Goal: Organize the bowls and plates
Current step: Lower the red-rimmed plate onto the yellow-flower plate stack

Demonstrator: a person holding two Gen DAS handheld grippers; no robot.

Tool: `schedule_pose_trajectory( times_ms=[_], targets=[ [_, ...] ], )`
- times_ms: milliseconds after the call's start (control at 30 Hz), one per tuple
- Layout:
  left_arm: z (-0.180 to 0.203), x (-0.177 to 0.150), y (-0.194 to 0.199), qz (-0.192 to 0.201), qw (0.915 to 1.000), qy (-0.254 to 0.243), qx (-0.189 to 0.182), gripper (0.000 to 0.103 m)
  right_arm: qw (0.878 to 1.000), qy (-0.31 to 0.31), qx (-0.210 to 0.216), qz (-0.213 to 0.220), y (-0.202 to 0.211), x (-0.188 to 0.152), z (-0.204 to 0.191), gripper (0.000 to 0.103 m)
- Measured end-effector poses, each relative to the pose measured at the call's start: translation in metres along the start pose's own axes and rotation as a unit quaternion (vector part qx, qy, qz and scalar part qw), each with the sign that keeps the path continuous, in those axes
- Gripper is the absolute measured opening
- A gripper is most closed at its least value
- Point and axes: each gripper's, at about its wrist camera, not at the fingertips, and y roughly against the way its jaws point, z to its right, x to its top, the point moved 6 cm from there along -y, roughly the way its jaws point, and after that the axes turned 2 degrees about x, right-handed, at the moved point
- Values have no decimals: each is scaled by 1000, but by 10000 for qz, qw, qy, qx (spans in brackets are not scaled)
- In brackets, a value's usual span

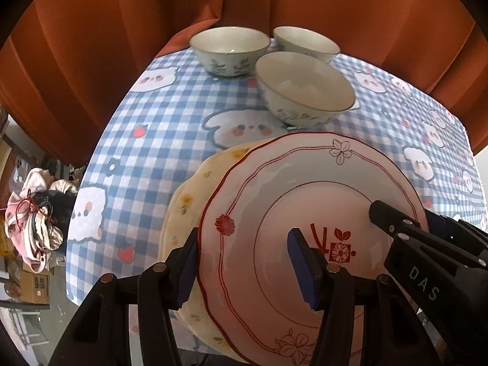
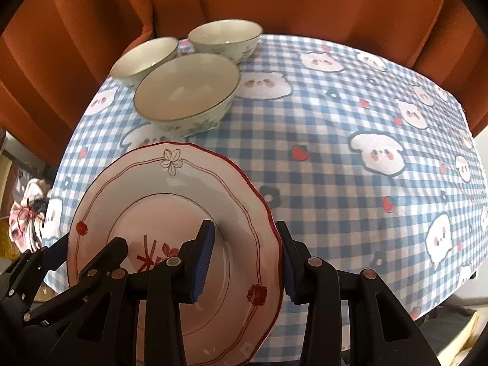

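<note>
A pink plate with a red rim lies on top of a cream plate with yellow flowers near the table's front edge. My left gripper is open, its jaws straddling the pink plate's left rim. My right gripper is open, its jaws straddling the plate's right rim; it also shows in the left wrist view. Three white bowls with green leaf patterns stand at the back: the nearest, one behind and one beside it.
The blue checked tablecloth covers the table. Orange curtains hang right behind it. Clothes and boxes lie on the floor past the left edge.
</note>
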Motion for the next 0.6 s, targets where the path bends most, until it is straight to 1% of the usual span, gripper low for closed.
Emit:
schedule_pose_trajectory(
  times_ms=[233, 300, 500, 533, 600],
  targets=[
    [-8, -7, -12, -197, 9997, -16, 112, 56, 9998, -4, 66, -182, -15, -6, -9, 44],
    [-5, -8, -11, -160, 9997, -88, 182, 56, 9997, -2, 70, -226, -19, -8, -10, 44],
    [-1, -7, -14, -124, 9997, -152, 146, 56, 9998, -8, 99, -172, -19, -7, -9, 44],
    [1, -10, -17, -231, 9996, -154, 77, 57, 9997, -27, 111, -209, -19, -8, -7, 44],
    [1, -11, -16, -175, 9997, -163, 102, 56, 9993, -101, 138, -322, -21, -11, -2, 44]
  ],
)
